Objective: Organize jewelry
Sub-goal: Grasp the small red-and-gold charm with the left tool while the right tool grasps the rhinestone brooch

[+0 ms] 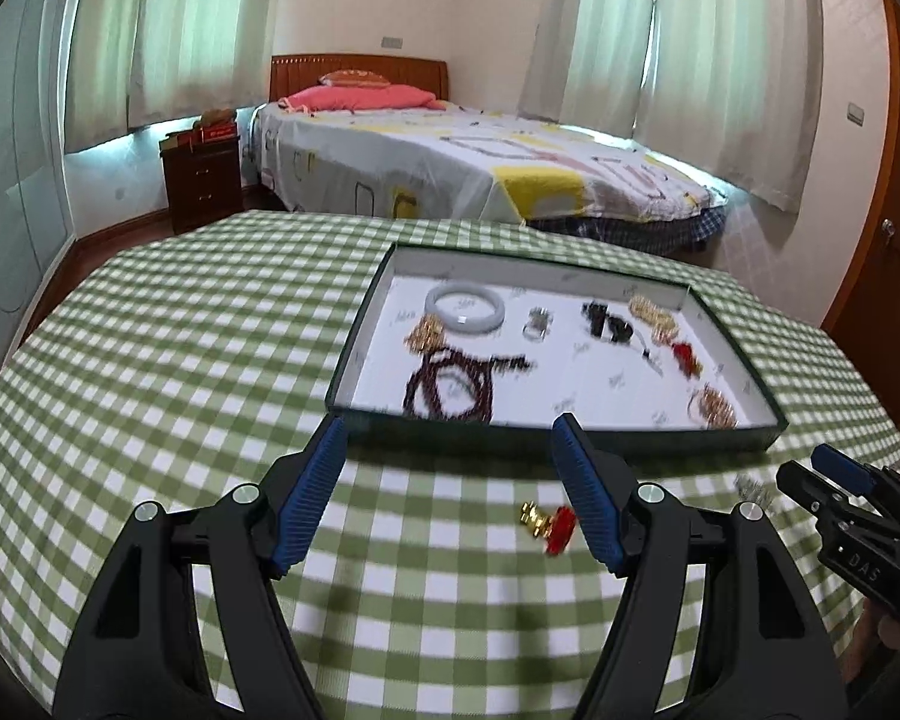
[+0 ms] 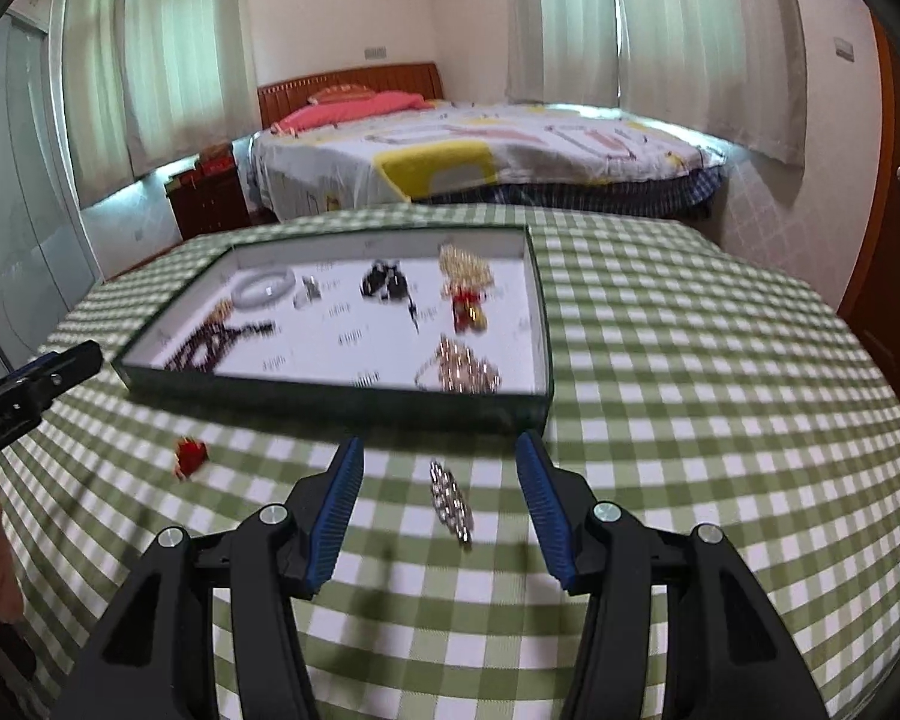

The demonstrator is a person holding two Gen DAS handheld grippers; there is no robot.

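A dark green tray [image 1: 570, 429] [image 2: 330, 396] with a white floor lies on the green checked tablecloth and holds several pieces of jewelry: a pale bangle [image 1: 464, 307], dark bead strings [image 1: 450, 387], gold chains [image 2: 465, 267]. A red and gold ornament [image 1: 549, 525] [image 2: 190, 456] lies loose on the cloth in front of the tray, just inside the right finger of my left gripper [image 1: 450, 438]. A silver chain piece [image 2: 450, 501] lies on the cloth between the fingers of my right gripper [image 2: 438, 450]. Both grippers are open and hold nothing.
The checked tablecloth [image 1: 180, 360] covers the table to all its edges. Beyond the table's far edge stand a bed [image 1: 450, 162] and a dark nightstand [image 1: 204, 180]. A wooden door [image 1: 894, 240] is at the right.
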